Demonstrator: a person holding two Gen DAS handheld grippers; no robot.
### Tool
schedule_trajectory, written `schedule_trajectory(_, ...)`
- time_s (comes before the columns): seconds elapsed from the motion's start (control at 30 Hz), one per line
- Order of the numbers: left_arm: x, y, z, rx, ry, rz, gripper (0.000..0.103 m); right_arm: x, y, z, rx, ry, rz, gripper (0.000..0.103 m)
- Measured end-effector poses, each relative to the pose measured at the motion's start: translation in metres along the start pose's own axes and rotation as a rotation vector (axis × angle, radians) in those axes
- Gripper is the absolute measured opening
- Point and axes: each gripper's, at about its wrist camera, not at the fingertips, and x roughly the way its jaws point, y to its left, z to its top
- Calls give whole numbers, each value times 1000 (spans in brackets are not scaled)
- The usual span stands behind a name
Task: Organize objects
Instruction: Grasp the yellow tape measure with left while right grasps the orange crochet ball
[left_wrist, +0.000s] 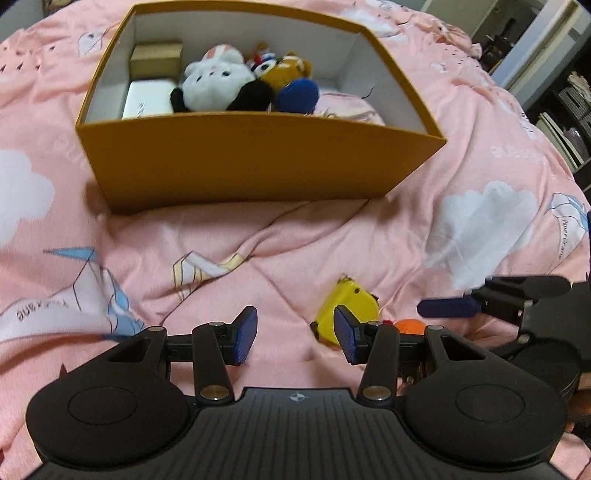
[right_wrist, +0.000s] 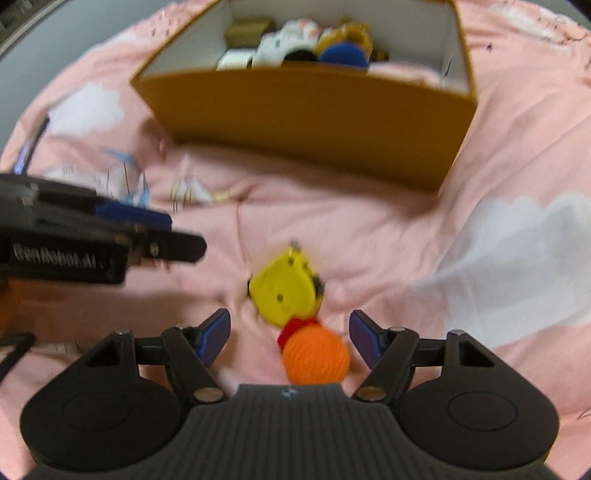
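Note:
A yellow-headed doll (right_wrist: 282, 291) with an orange knitted body (right_wrist: 314, 356) lies on the pink bedspread. My right gripper (right_wrist: 290, 338) is open, its pads on either side of the orange body, not touching. My left gripper (left_wrist: 295, 338) is open and empty, with the doll (left_wrist: 351, 306) just behind its right pad. An orange cardboard box (left_wrist: 258, 162) stands farther back, holding a white plush (left_wrist: 218, 83), a brown plush (left_wrist: 286, 70), a blue item (left_wrist: 297, 94) and small boxes (left_wrist: 157, 61). The box also shows in the right wrist view (right_wrist: 314, 122).
The pink bedspread (left_wrist: 258, 251) has wrinkles and cloud prints. My right gripper shows at the right edge of the left wrist view (left_wrist: 480, 301); my left gripper shows at the left of the right wrist view (right_wrist: 147, 232). Shelves (left_wrist: 565, 110) stand beyond the bed at far right.

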Motion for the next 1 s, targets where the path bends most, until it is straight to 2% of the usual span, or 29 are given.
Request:
schedule_trajectory(0.17,1,-2,-1,2,8,-4,55,12,-3,-4,19,56,-17,73)
schedule_trajectory(0.3,4,-2,-1,-2,16,-11,54,22,-7,-4,33,83,-26,67)
schedule_trajectory(0.4,3,-1,-2,-7,13,-20,54,28,-10,-6,49,95,-46,50)
schedule_trajectory(0.43,4,0,-2,-10,14,-28,54,27,-11,-6,54,93,-48,49)
schedule_trajectory(0.67,12,-1,-1,-12,40,-112,54,10,-12,-6,45,23,-68,44)
schedule_trajectory(0.83,25,-12,5,51,77,-180,56,-13,-21,2,30,-72,-141,44)
schedule_trajectory(0.93,38,-23,10,117,94,-183,59,-20,-32,5,57,-98,-157,44)
schedule_trajectory(1.0,47,-32,12,170,100,-159,60,-20,-39,5,79,-102,-164,44)
